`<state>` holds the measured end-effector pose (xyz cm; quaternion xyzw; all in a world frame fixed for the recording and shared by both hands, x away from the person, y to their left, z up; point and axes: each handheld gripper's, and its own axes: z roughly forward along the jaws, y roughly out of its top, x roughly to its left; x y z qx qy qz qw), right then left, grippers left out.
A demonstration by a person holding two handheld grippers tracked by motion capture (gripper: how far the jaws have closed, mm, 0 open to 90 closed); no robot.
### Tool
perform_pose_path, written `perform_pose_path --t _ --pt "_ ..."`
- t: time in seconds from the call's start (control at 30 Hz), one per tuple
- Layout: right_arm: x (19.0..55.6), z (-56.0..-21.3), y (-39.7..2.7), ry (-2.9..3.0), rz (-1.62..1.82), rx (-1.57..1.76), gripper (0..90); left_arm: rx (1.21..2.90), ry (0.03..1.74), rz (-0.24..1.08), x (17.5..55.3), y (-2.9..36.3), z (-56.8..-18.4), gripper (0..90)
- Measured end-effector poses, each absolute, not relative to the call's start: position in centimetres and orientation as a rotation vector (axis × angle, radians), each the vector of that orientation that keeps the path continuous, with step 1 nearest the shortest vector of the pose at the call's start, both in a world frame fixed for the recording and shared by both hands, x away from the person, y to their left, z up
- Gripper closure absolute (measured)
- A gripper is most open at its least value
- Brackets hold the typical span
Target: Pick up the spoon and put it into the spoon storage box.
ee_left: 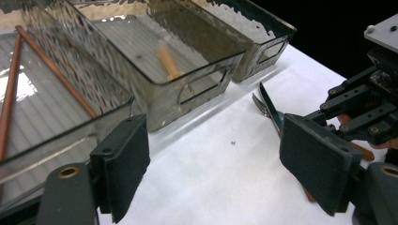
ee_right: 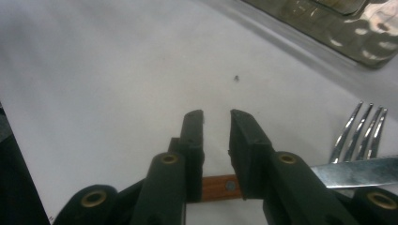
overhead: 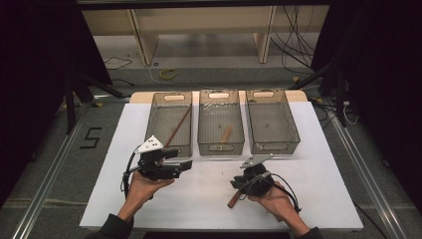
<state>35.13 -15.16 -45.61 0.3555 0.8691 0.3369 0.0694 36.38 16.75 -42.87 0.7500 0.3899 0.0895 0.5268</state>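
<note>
A: Where does the knife (ee_right: 225,186) lie from the right claw (ee_right: 217,123)?
B: Right between its jaws, near their base. The wooden handle runs crosswise, nine to three o'clock, with the blade going out towards three. The pads stand close on either side of the handle; I can't tell whether they press it yet.
A: And the left claw (ee_left: 213,159)?
B: Wide apart and empty, over the white table (overhead: 209,199), farther from the knife.
A: Anything hard to make out?
B: From above, the right hand (overhead: 271,196) covers most of the knife; a fork (ee_right: 359,131) beside the blade is cut off. The three clear bins (overhead: 221,124) sit at twelve.
</note>
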Motion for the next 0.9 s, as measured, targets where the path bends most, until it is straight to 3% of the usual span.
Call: perform_pose_path --t 0.37,0.9 --pt "35.4 -46.8 -14.1 2.667 0.952 1.052 89.7 1.786 0.923 0.247 35.3 17.9 -44.1 23.2" --pt "35.7 -47.9 -13.1 2.729 0.887 1.025 90.0 1.784 0.913 0.269 34.5 18.5 -44.7 23.1"
